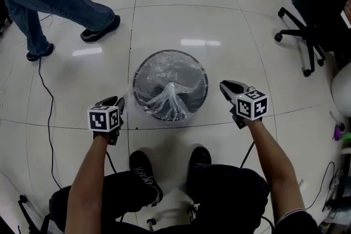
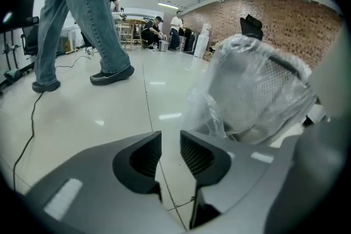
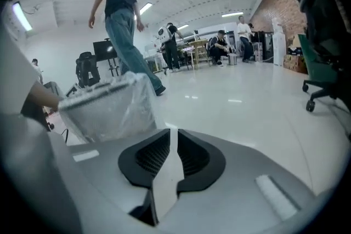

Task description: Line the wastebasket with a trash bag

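The left tool [image 2: 170, 153] holds its jaws a narrow gap apart with nothing between them; the right tool [image 3: 170, 153] stands barely parted, also empty. Between the two, on the glossy floor [image 1: 219, 19], sits the round mesh wastebasket [image 1: 190, 63], a clear trash bag [image 1: 170, 98] draped over its rim and bunched inside.

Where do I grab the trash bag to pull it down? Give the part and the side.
Take the trash bag by the loose skirt hanging outside the wastebasket rim, on the person's left. It billows off the mesh wall there, so the left gripper can likely pinch film alone, coming in from outside.
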Motion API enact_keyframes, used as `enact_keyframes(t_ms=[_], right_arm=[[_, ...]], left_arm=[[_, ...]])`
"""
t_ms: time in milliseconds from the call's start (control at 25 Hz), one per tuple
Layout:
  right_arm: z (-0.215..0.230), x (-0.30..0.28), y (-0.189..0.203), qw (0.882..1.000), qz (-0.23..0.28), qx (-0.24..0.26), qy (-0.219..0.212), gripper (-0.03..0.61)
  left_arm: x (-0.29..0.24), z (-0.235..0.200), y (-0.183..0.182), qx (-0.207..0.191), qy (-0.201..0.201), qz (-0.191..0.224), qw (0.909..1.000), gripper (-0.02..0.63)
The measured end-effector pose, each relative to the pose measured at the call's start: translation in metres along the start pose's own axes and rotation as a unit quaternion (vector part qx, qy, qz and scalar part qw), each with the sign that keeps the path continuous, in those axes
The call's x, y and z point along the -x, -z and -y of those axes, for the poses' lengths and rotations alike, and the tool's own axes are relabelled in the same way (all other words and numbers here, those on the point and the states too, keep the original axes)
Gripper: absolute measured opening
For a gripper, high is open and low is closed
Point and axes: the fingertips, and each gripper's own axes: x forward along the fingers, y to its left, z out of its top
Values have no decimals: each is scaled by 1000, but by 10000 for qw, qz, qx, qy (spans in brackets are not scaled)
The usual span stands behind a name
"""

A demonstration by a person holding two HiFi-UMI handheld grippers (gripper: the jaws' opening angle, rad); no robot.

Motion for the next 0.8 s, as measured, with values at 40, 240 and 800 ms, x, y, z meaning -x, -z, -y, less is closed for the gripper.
enact_keyframes(t_ms=[40, 240, 800], right_arm=[[-4, 6, -17, 9999, 133, 84, -15, 35], [-48, 24, -92, 9964, 653, 460, -268, 15], [-185, -10, -146, 9840, 339, 1131, -1331, 2]], left_arm=[[6, 0, -5, -3, -23, 70, 10000, 103], [37, 3, -21, 9, -55, 288, 9996, 129], [106, 22, -78, -144, 76, 1033, 9945, 112]])
